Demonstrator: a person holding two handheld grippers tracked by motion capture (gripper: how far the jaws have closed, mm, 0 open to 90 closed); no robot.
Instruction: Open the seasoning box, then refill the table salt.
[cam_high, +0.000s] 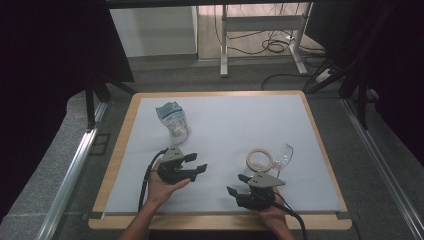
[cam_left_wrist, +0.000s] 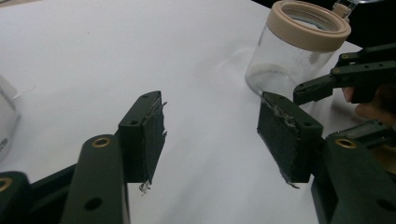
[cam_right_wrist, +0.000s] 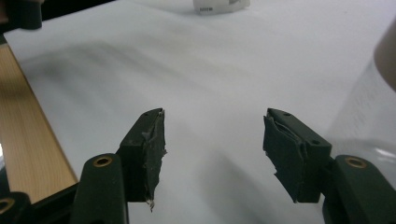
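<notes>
Nearest the high camera, two forearms come in from the bottom edge, each hand holding a gripper low over the white table (cam_high: 225, 120); the left gripper (cam_high: 199, 165) points right with its jaws spread wide and empty, and the right gripper (cam_high: 236, 185) points left, its jaws likewise wide apart and holding nothing.

Between and just beyond them stands the glass jar (cam_high: 259, 160), upright, open-mouthed, with a beige rim (cam_left_wrist: 308, 23); it sits near the right gripper, and a clear lid or scoop (cam_high: 285, 152) leans just beside it. Judging by its look, the jar is rigid, smooth and breakable, likely light while empty; the clear wall would be slippery, so the beige collar or the body just under it seems the safer hold, taken squarely and gently.

Farther back on the left lies a crumpled white and blue bag (cam_high: 173, 119); it carries print, but the lettering is too small to read.
</notes>
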